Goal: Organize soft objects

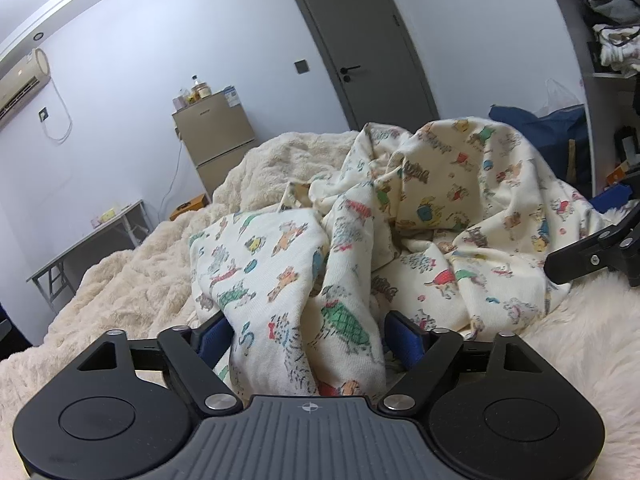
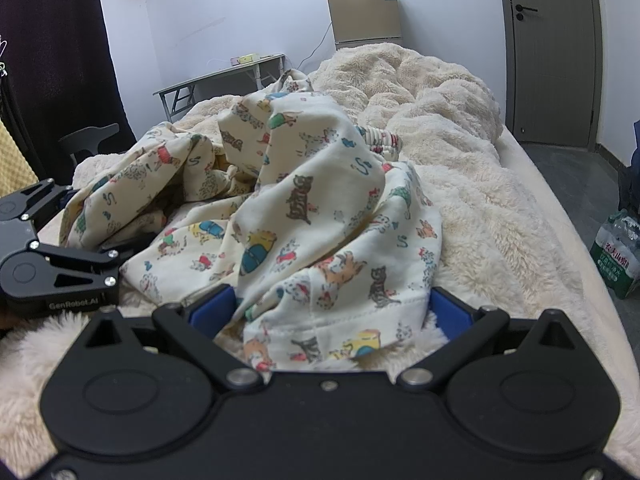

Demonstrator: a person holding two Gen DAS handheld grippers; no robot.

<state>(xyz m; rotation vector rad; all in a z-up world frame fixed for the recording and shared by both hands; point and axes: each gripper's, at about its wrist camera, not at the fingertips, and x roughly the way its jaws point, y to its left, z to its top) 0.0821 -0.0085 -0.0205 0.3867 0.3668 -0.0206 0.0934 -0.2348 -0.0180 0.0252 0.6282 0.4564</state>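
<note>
At the far left a folding desk (image 1: 92, 236) stands by the wall, with a small fridge (image 1: 216, 136) to its right. A cream printed garment (image 1: 400, 216) lies crumpled on the fluffy blanket (image 1: 132, 272) covering the bed. The left gripper (image 1: 308, 336) has a fold of the garment between its blue fingers (image 1: 404, 340), which look pressed against the cloth. The right gripper (image 2: 332, 312), nearer the bed's right side, has the garment's hem between its fingers (image 2: 448, 312), spread wide and not pinching it.
</note>
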